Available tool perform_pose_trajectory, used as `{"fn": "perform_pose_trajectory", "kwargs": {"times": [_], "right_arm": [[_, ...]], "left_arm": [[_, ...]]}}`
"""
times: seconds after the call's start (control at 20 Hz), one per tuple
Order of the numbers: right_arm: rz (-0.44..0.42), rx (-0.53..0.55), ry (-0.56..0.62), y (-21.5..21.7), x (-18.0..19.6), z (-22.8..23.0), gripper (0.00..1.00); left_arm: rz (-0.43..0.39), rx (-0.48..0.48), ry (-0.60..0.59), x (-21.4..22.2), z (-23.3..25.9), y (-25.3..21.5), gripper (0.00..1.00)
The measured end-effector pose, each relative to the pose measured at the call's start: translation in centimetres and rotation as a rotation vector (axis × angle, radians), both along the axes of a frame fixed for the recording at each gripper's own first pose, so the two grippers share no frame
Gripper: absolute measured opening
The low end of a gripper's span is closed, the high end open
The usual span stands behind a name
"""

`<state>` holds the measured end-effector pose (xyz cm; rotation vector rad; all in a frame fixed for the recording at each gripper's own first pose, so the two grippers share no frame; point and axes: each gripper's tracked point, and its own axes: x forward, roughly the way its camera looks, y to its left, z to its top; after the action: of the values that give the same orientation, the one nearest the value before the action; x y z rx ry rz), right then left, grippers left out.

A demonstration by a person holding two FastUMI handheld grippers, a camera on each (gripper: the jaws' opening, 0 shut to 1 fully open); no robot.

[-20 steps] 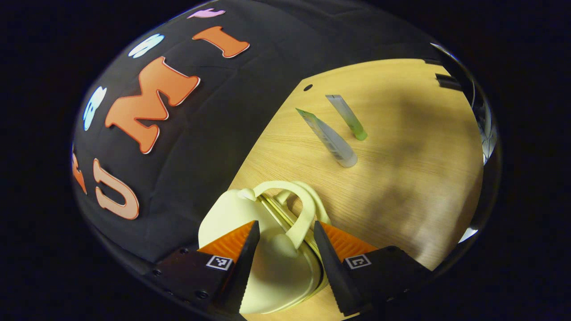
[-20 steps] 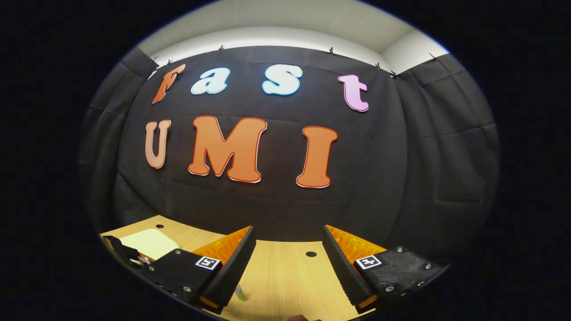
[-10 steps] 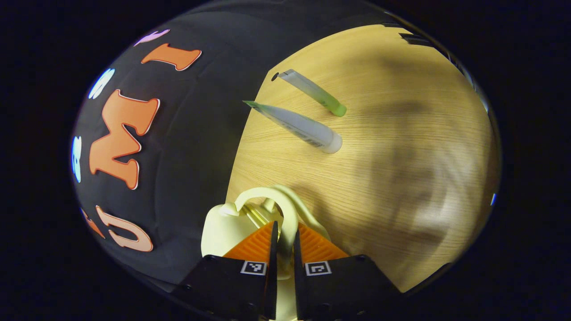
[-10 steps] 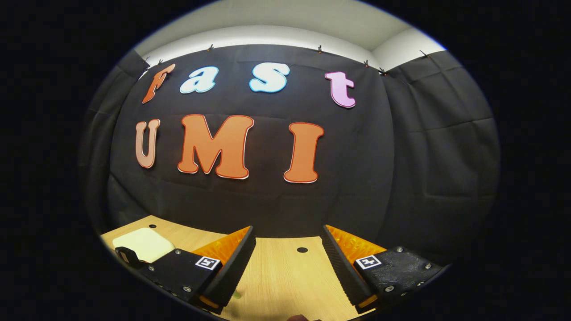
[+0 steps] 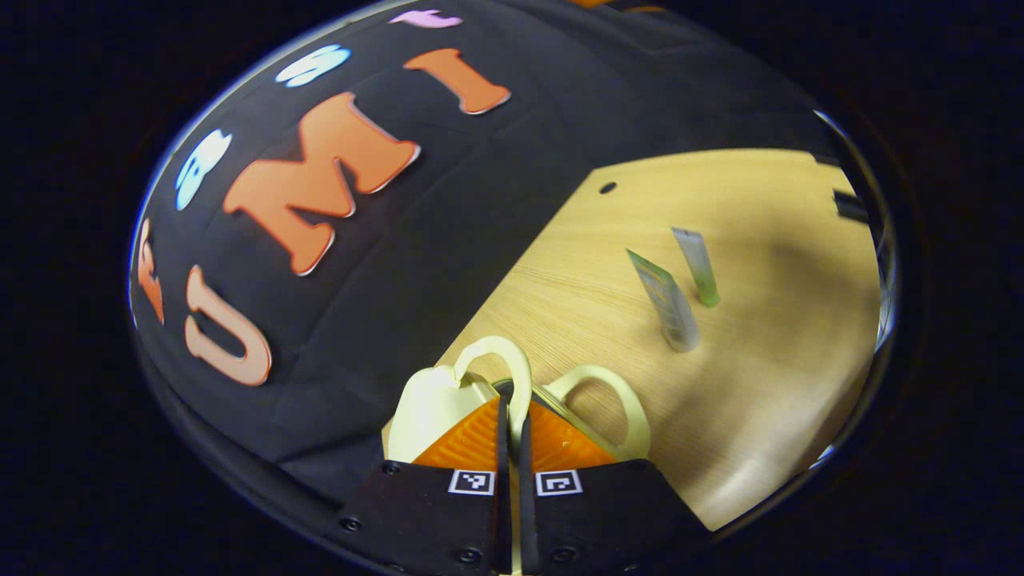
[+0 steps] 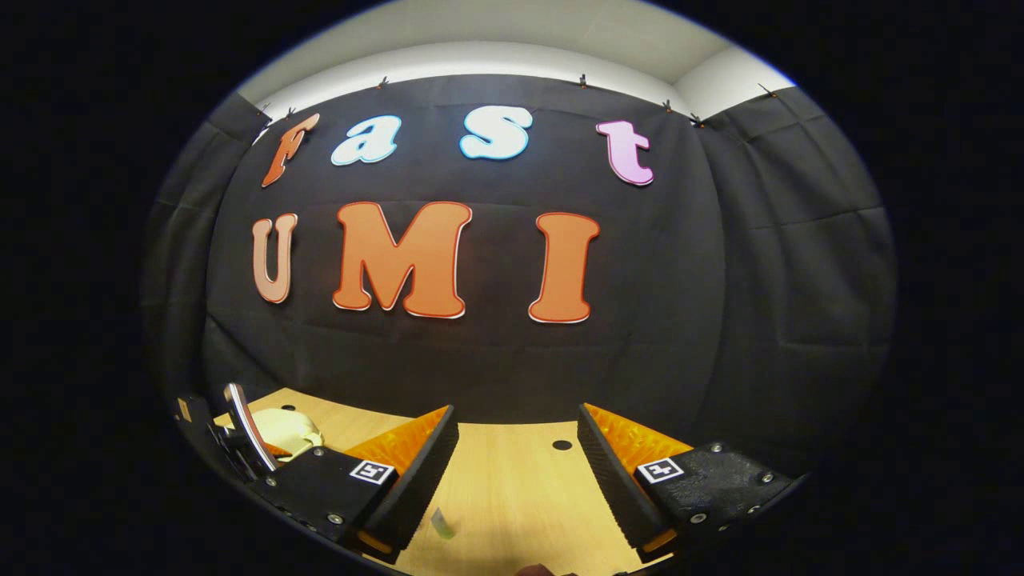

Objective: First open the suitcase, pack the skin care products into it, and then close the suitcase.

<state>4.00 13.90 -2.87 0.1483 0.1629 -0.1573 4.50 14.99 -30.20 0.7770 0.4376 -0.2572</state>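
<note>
While clamped on one handle (image 5: 512, 376) of the pale yellow suitcase (image 5: 432, 404), the left gripper (image 5: 510, 416) has that case directly at its tips.

A second handle (image 5: 612, 400) stands apart at 3 o'clock. Two skin care tubes (image 5: 668, 300) lie on the wooden table (image 5: 768, 384) toward 1 o'clock, well apart. The right gripper (image 6: 516, 448) hangs with fingers spread, empty, above the table; the suitcase sits at its 9 o'clock.

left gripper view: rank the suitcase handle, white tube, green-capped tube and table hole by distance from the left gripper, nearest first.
1. Suitcase handle, pinched at the left gripper.
2. White tube, ahead to the right.
3. Green-capped tube, just beyond it.
4. Table hole, near the table's far edge.
</note>
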Motion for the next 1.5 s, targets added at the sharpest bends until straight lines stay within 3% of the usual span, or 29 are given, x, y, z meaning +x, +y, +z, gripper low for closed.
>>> {"fn": "perform_pose_trajectory", "kwargs": {"times": [0.75, 1.15, 1.5], "right_arm": [[0.169, -0.05, -0.008, 9.3, 2.7, 1.5, 0.94], [0.218, -0.079, 0.002, 14.2, 3.4, 2.1, 0.94], [0.213, -0.083, 0.043, 18.2, 3.3, 1.7, 0.94]], "left_arm": [[0.35, -0.38, -0.285, 0.9, 1.8, 0.7, 0.04], [0.535, -0.342, -0.336, 1.0, 0.9, 1.9, 0.04], [0.638, -0.403, -0.307, 2.0, 0.0, 3.5, 0.04]]}}
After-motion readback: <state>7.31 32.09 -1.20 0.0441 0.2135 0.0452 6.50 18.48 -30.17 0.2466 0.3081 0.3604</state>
